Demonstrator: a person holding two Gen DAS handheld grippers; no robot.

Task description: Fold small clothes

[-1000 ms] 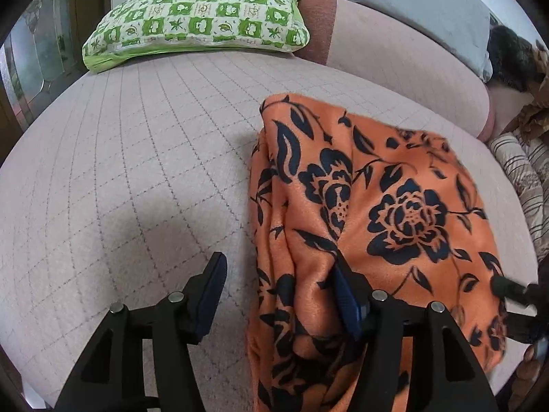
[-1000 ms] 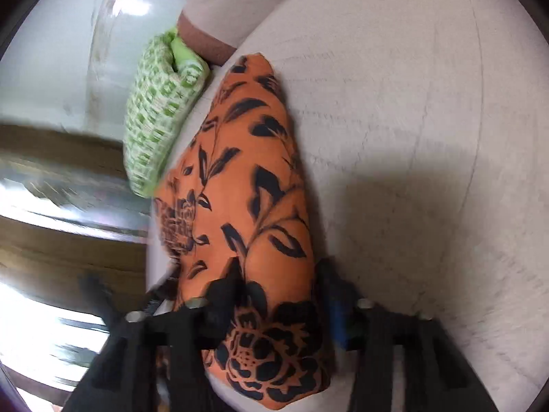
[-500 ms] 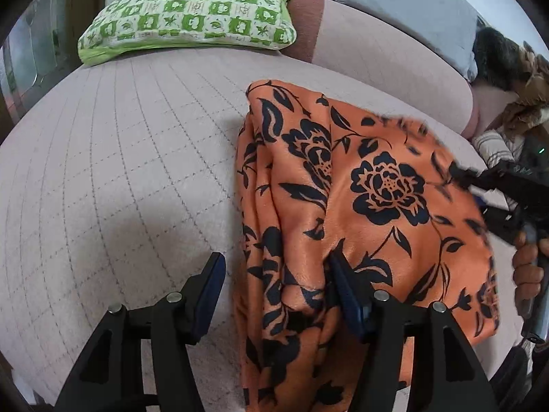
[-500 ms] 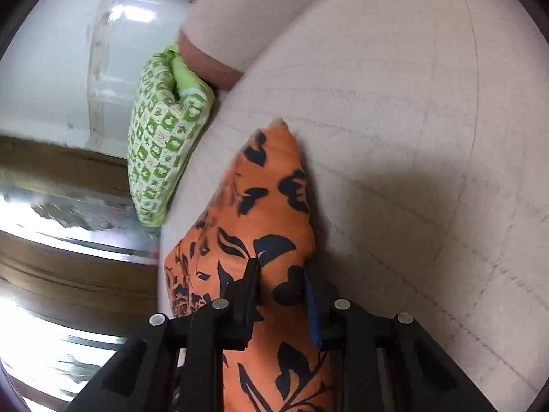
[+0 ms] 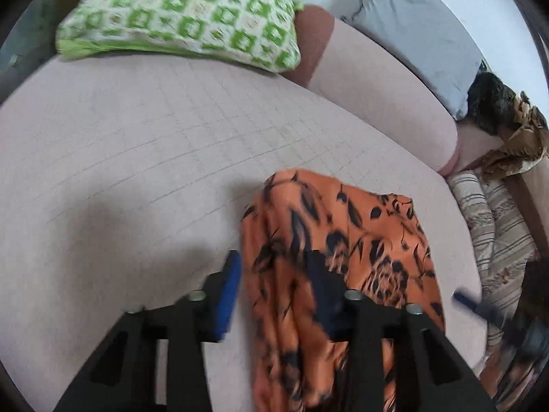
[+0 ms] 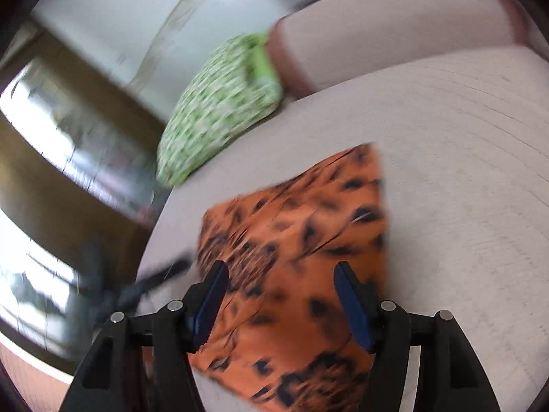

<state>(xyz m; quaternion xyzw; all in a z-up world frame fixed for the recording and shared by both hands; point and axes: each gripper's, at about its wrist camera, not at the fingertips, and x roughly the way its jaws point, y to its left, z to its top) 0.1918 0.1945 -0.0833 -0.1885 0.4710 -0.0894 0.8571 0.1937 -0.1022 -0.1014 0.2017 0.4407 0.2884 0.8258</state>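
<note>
An orange garment with black flowers [image 5: 357,240] lies folded on the pale quilted sofa seat [image 5: 137,144]. My left gripper [image 5: 272,264] is at the garment's left edge. Its jaws are closing with a bunched fold of the cloth between them, and the blue left pad [image 5: 229,295] stands just clear of the edge. In the right wrist view the garment [image 6: 308,226] lies under my right gripper [image 6: 279,274]. That gripper hovers above it with jaws opening and nothing between the pads. The frames are blurred by motion.
A green and white patterned pillow [image 5: 185,10] lies at the back of the seat. A grey cushion [image 5: 411,24] leans on the sofa backrest [image 5: 377,89]. Striped fabric [image 5: 494,226] and a brown furry heap [image 5: 514,140] sit at the right edge.
My right gripper let go of the garment's fold, rose and rolled. My left gripper pulled back and its jaws narrowed. The garment now lies shorter and more bunched.
</note>
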